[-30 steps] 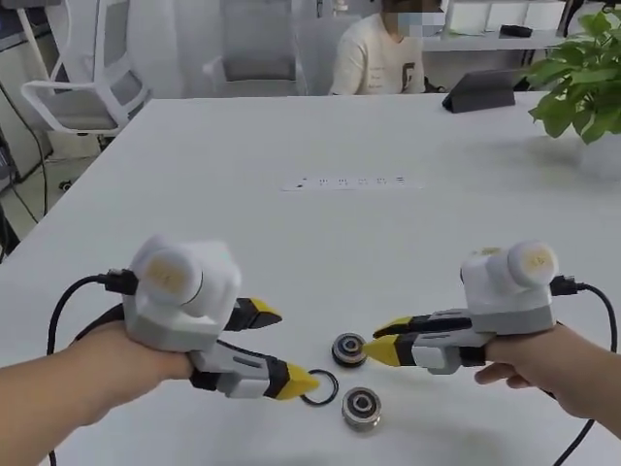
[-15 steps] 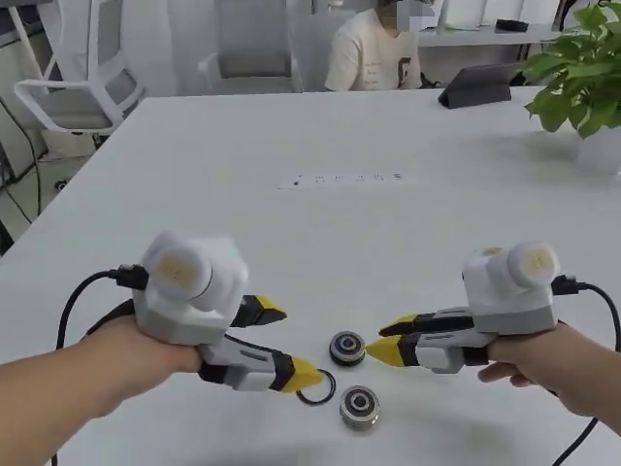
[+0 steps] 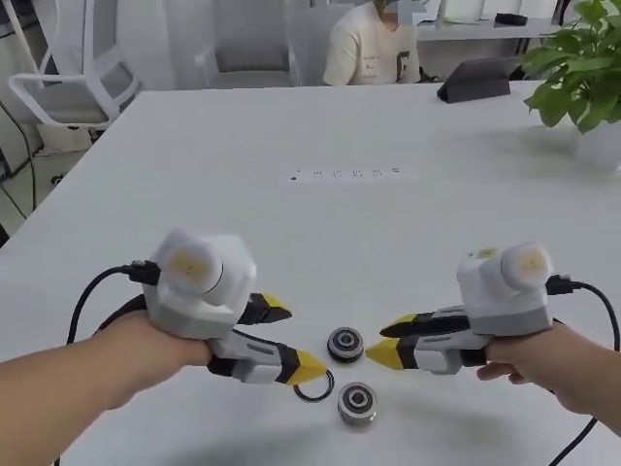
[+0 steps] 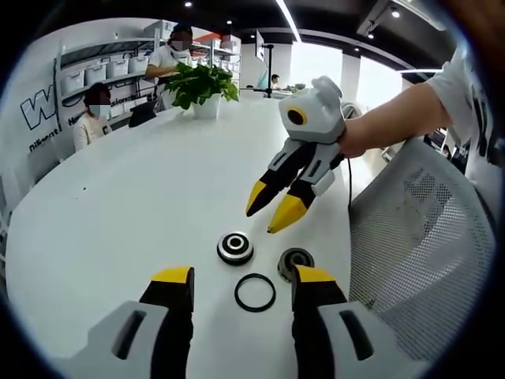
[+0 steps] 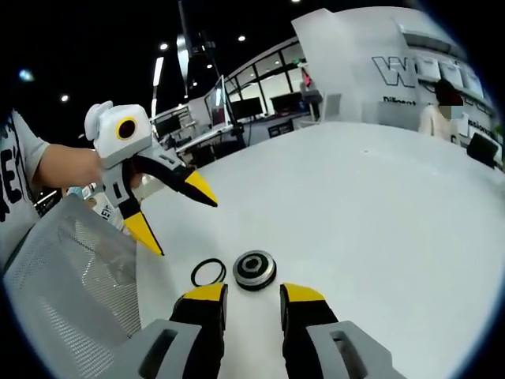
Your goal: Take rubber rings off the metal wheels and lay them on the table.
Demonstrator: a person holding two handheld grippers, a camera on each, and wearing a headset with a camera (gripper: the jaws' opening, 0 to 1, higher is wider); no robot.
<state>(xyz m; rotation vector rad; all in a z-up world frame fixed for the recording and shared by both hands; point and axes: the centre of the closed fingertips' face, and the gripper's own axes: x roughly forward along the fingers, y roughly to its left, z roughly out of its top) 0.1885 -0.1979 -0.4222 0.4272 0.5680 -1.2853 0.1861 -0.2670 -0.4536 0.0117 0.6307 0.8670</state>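
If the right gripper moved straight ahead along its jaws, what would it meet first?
Most likely the nearer metal wheel, lying on the table just ahead of the right gripper, in line with its open jaws. The loose rubber ring lies beside that line. The gripper's height over the table is unclear.

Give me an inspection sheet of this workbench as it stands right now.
Surface: white table, flat.
Job's things: far wheel, near wheel, one rubber ring loose beside them.
Clutter: socket strip mid-table.
Grippers: left hand-held gripper open, right hand-held gripper open, both empty.
Cables: black cable trailing from each.
Surroundings: plant, chair, seated person.
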